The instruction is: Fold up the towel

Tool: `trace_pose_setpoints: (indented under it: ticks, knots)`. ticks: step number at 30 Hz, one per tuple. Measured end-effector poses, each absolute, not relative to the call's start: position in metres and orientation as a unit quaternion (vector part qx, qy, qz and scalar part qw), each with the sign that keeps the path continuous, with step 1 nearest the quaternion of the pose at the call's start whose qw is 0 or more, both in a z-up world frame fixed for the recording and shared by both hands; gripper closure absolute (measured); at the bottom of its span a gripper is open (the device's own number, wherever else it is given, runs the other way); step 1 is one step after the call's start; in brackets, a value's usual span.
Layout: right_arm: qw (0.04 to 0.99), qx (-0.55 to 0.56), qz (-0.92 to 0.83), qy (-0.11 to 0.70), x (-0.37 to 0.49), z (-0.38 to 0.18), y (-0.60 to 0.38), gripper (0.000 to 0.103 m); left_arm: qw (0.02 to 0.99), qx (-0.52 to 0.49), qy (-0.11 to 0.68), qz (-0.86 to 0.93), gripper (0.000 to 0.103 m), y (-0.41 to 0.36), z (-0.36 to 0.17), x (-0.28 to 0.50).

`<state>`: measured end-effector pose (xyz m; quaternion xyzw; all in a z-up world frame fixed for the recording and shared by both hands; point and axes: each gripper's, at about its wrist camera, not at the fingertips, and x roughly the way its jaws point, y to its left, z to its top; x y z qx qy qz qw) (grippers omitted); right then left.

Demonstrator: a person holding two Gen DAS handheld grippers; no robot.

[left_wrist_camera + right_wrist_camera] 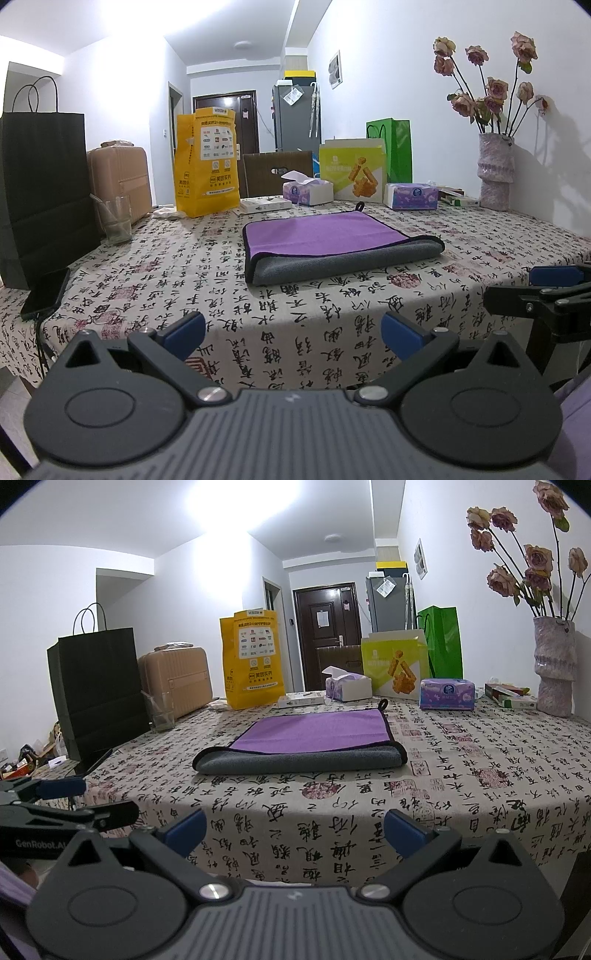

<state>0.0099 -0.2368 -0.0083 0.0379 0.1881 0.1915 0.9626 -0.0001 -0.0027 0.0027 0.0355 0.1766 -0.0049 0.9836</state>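
A towel, purple on top and grey underneath, lies folded flat on the table with its grey fold edge facing me; it also shows in the right wrist view. A black hanging loop sticks out at its far corner. My left gripper is open and empty, held off the table's near edge, well short of the towel. My right gripper is open and empty too, at the same near edge. Each gripper shows at the side of the other's view.
The table carries a calligraphy-print cloth. Along the back stand a black paper bag, a glass, a yellow bag, tissue boxes, a snack box and a vase of flowers. A phone lies at left.
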Motion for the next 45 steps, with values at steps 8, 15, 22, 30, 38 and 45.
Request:
trace_pose_setpoints:
  ticks: [8, 15, 22, 30, 38, 45]
  knots:
    - [0.961, 0.043, 0.193, 0.194, 0.012, -0.012, -0.237, 0.0, 0.983, 0.034, 0.183, -0.005, 0.0, -0.009, -0.006, 0.001]
    - [0.959, 0.047, 0.191, 0.204, 0.015, -0.016, -0.237, 0.0, 0.981, 0.032, 0.192, -0.006, 0.0, -0.006, -0.007, 0.005]
    - [0.965, 0.049, 0.168, 0.196, 0.036, -0.014, -0.246, 0.0, 0.981, 0.007, 0.194, 0.013, 0.0, 0.006, 0.002, 0.035]
    - [0.966, 0.068, 0.154, 0.197, 0.068, -0.011, -0.262, 0.001, 0.978, -0.007, 0.207, 0.029, 0.0, 0.014, 0.008, 0.064]
    - [0.962, 0.048, 0.168, 0.208, 0.114, -0.009, -0.262, 0.01, 0.974, -0.014, 0.227, 0.017, 0.002, 0.02, 0.007, 0.113]
    - [0.96, 0.034, 0.175, 0.216, 0.159, -0.009, -0.26, 0.016, 0.972, -0.007, 0.235, -0.005, 0.024, 0.022, 0.007, 0.16]
